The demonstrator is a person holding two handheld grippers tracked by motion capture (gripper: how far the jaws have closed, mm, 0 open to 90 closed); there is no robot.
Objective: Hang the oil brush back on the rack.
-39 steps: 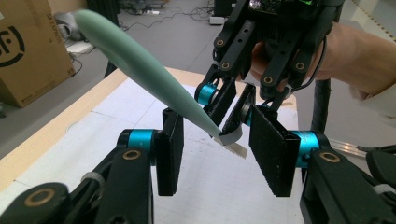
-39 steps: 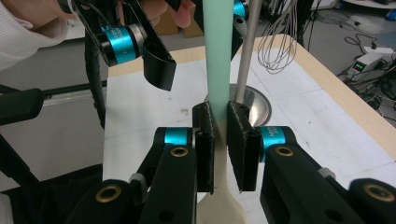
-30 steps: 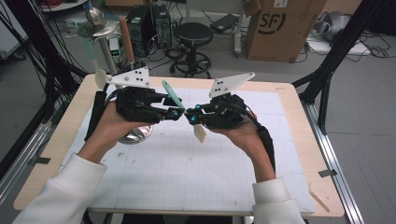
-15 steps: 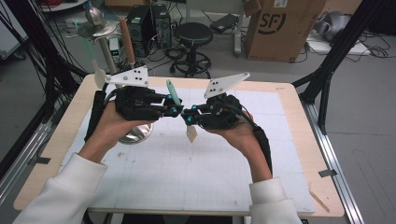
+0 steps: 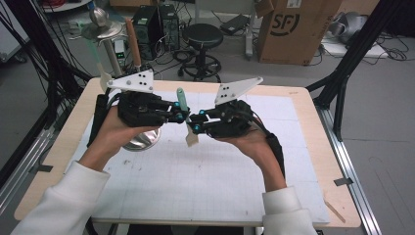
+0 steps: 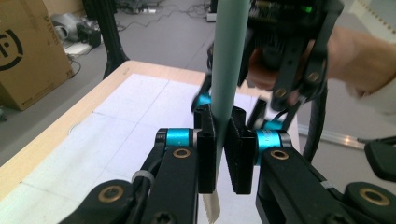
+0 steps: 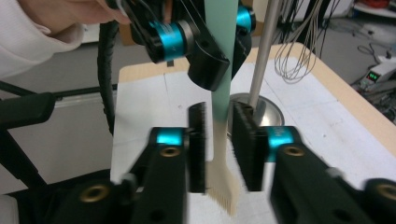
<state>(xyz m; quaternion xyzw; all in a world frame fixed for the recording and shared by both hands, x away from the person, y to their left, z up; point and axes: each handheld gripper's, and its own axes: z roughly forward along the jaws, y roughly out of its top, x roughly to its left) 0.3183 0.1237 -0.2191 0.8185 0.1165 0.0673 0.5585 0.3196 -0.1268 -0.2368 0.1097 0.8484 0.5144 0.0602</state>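
Between frames, the left hand-held gripper (image 6: 219, 151) has just been closing and now clamps the green-handled pastry brush (image 5: 183, 108) above the desk (image 5: 298, 161); the right hand-held gripper (image 7: 219, 147) has just been opening, pads apart beside the pale brush neck.

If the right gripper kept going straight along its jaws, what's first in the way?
Likely the left gripper, close ahead and clamped on the green-handled brush standing between the right gripper jaws; depth is hard to judge.

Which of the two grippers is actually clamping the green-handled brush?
The left gripper: its jaws, just closing, pinch the brush handle. The right gripper has just been opening, gaps either side.
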